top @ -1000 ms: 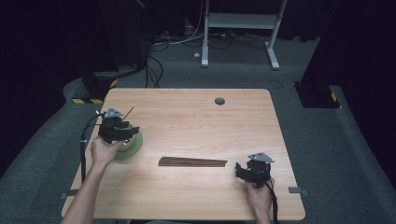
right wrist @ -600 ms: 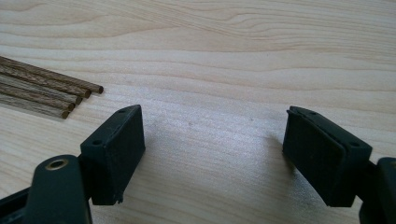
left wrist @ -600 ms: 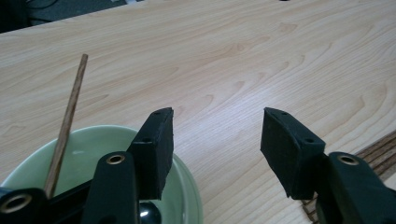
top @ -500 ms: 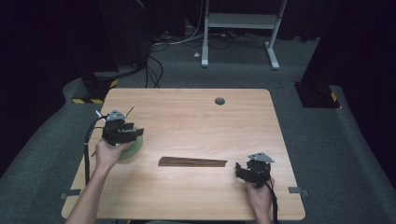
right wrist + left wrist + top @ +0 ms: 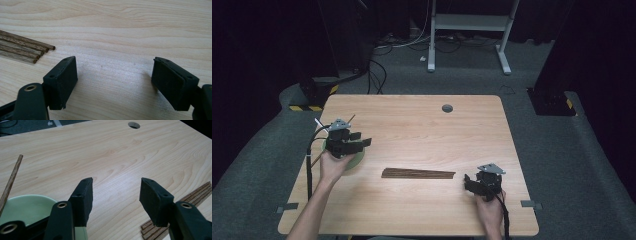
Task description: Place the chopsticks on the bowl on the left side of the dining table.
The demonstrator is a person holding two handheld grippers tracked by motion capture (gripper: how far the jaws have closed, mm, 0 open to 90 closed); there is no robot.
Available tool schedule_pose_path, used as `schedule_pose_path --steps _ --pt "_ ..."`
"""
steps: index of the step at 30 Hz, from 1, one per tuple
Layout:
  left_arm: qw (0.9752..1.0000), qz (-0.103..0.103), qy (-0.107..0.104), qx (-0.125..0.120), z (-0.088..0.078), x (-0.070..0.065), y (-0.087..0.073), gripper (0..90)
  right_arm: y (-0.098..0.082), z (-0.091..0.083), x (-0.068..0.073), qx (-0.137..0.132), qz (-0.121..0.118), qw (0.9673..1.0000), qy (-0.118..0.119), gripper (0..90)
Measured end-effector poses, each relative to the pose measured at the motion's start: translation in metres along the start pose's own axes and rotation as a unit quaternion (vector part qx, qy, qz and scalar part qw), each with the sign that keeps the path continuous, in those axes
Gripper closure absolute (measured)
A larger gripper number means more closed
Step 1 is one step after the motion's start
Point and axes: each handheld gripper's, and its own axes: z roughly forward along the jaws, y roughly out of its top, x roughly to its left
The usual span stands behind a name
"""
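Chopsticks (image 5: 418, 173) lying between both claws, left claw (image 5: 362, 139) released, right claw (image 5: 468, 183) released.

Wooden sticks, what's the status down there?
Both tools open, empty: left tool above green bowl, right tool near sticks. One stick in bowl. Nothing in the way.

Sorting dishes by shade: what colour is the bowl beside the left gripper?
Pale green bowl, clearest in the left gripper view.
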Motion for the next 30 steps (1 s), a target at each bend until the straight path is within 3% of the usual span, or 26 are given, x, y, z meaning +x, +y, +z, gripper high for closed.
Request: schedule_pose_path --steps 12,30 --pt "0.9999 0.010 -0.011 0.000 0.002 -0.012 0.001 42.3 0.000 0.000 0.000 0.000 0.000 1.0000 0.000 20.3" --pt "0.9998 0.000 -0.018 0.001 0.011 -0.023 -0.004 41.9 0.000 0.000 0.000 0.000 0.000 1.0000 0.000 20.3"
